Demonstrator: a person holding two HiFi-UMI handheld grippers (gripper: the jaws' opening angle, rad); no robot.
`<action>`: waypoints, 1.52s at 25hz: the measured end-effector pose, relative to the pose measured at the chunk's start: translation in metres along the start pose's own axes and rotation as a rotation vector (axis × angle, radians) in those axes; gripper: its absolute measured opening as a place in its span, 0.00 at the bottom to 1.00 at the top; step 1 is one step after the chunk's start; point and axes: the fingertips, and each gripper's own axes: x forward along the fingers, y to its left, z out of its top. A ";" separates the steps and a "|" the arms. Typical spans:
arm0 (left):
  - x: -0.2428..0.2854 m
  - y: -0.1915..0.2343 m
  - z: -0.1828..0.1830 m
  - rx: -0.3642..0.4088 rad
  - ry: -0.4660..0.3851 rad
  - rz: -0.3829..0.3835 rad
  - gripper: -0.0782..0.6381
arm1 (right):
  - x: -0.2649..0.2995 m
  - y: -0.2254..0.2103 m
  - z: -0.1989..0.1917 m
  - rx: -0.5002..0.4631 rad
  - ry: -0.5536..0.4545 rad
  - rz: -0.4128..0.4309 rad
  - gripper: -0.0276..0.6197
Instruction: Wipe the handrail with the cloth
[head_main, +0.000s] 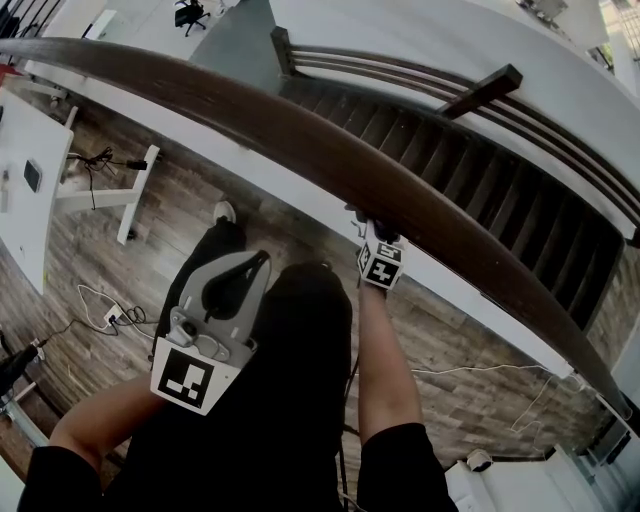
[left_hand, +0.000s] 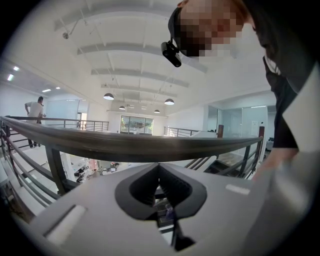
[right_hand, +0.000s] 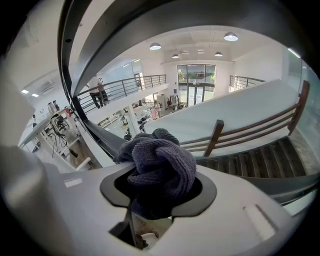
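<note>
Wiping looks under way at most, judging by pose. Pinches the bunched dark cloth (right_hand: 160, 165) firmly between the jaws of the right gripper (head_main: 374, 243), raised to the near edge of the curved wooden handrail (head_main: 300, 140). Cannot tell whether the cloth actually touches the wood, since the tip is tucked under the rail in the head view. Holds the left gripper (head_main: 232, 290) low, well apart from the rail, jaws pressed together on nothing. Shows no wiped/unwiped difference on the rail. Probably leaves long stretches on both sides to cover.
</note>
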 end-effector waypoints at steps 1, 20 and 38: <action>0.001 -0.002 0.000 -0.001 0.001 -0.004 0.11 | -0.001 -0.003 0.000 -0.004 -0.002 -0.001 0.31; -0.001 0.017 0.002 -0.021 -0.008 -0.078 0.11 | -0.045 0.025 0.032 0.122 -0.165 -0.069 0.31; 0.014 0.026 0.097 -0.015 -0.209 -0.304 0.11 | -0.315 0.095 0.126 0.200 -0.560 -0.229 0.31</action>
